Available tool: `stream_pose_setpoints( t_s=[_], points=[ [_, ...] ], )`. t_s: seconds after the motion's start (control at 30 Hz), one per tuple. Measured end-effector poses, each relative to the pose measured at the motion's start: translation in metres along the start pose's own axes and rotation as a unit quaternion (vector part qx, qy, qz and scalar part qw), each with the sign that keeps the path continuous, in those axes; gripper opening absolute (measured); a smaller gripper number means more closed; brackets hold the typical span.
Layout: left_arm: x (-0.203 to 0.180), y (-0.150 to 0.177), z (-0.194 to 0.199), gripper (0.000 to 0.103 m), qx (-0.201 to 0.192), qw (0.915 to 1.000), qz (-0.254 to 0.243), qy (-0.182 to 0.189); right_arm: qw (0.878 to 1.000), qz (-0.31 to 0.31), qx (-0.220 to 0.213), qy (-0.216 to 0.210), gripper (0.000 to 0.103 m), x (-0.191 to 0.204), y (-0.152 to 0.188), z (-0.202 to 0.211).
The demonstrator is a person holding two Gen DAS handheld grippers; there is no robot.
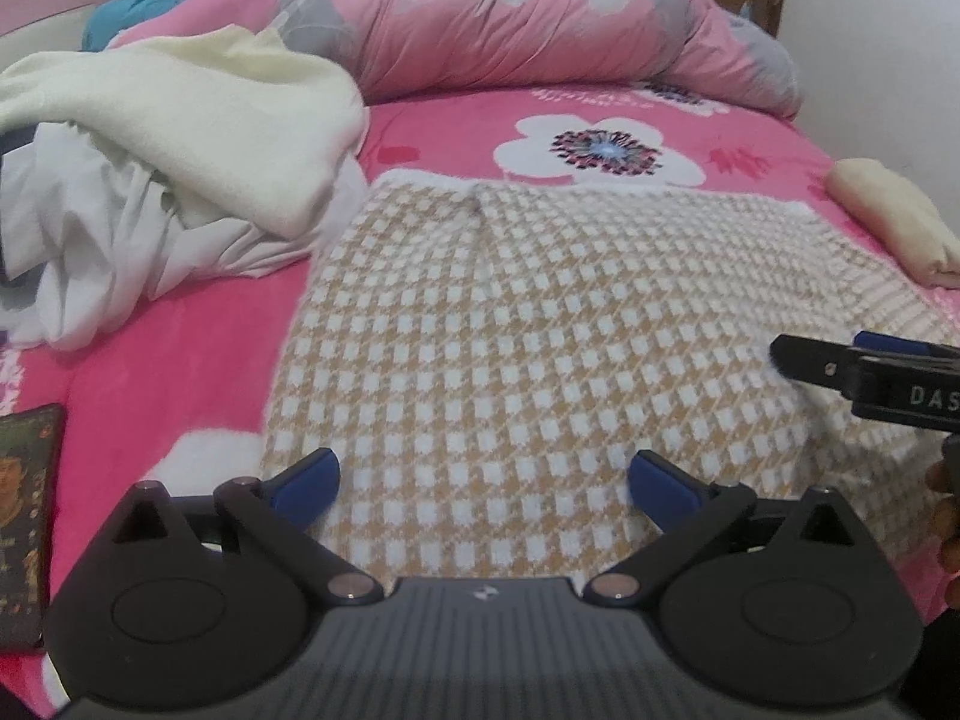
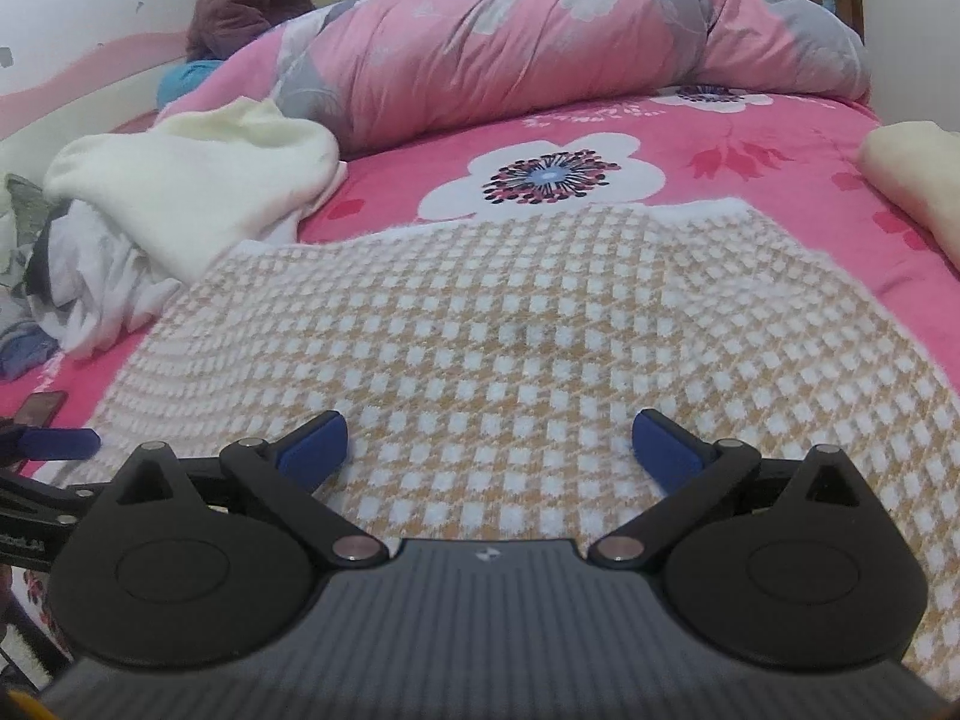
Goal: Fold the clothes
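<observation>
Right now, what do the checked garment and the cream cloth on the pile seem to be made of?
The checked garment looks like a soft knit, perhaps wool or acrylic: its tan and white squares are fuzzy and its edge is fluffy. The cream cloth seems to be fleece or a thick brushed knit: matte, with rounded, bulky folds. The fibre itself cannot be told.

Black left gripper, blue pads, ribbed grey body

Tan-and-white checked garment; pink floral bedsheet; pink-grey quilt; cream cloth; blue-tipped tongs.
</observation>
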State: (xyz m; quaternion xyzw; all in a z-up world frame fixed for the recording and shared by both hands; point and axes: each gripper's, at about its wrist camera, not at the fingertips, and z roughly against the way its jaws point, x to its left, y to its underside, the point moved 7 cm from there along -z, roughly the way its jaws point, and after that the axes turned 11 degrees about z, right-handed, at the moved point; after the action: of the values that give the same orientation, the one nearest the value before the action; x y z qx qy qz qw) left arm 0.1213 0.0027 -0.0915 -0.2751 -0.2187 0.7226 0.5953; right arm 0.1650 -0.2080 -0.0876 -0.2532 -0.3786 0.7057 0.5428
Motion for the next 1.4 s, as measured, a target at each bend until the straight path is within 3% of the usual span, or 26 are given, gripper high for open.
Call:
stream_pose_setpoints(
  t_s=[0.23, 0.3, 0.53, 0.63, 0.73, 0.87, 1.07, 1.23, 1.3, 1.4],
  points=[
    [-0.003, 0.003, 0.000, 0.103, 0.011, 0.9997, 0.005, -0.020, 0.999, -0.027, 0.010, -0.014, 0.102, -0.005, -0.009, 0.004],
    [-0.003, 0.002, 0.001, 0.103, 0.014, 0.9996, 0.006, -0.022, 0.999, -0.035, -0.007, -0.022, 0.102, -0.005, -0.021, 0.009],
    [-0.003, 0.004, 0.000, 0.103, 0.022, 0.9992, 0.012, -0.032, 0.998, 0.032, -0.060, -0.001, 0.102, 0.014, -0.055, 0.013],
    [-0.002, 0.005, 0.000, 0.103, 0.025, 0.9990, 0.014, -0.035, 0.997, 0.052, -0.049, 0.006, 0.102, 0.019, -0.050, -0.004],
    [-0.003, 0.006, -0.002, 0.103, 0.030, 0.9986, 0.012, -0.042, 0.997, 0.073, 0.012, 0.017, 0.102, 0.021, -0.024, -0.039],
    [-0.004, 0.007, -0.002, 0.103, 0.028, 0.9985, 0.009, -0.045, 0.997, 0.068, 0.009, 0.016, 0.101, 0.020, -0.025, -0.038],
    [-0.005, 0.008, -0.002, 0.103, 0.025, 0.9985, 0.007, -0.047, 0.995, 0.067, -0.041, 0.060, 0.101, 0.001, -0.060, -0.015],
    [-0.001, 0.004, 0.004, 0.103, 0.018, 0.9994, 0.013, -0.026, 0.998, 0.042, 0.017, 0.049, 0.102, -0.027, -0.029, -0.063],
    [0.002, 0.001, 0.011, 0.103, 0.006, 0.9996, 0.024, -0.015, 0.999, 0.022, 0.000, 0.038, 0.102, -0.032, -0.027, -0.062],
    [0.001, -0.013, 0.023, 0.103, -0.042, 0.9989, 0.020, -0.003, 0.999, 0.022, -0.007, 0.038, 0.102, -0.032, -0.027, -0.063]
  ],
)
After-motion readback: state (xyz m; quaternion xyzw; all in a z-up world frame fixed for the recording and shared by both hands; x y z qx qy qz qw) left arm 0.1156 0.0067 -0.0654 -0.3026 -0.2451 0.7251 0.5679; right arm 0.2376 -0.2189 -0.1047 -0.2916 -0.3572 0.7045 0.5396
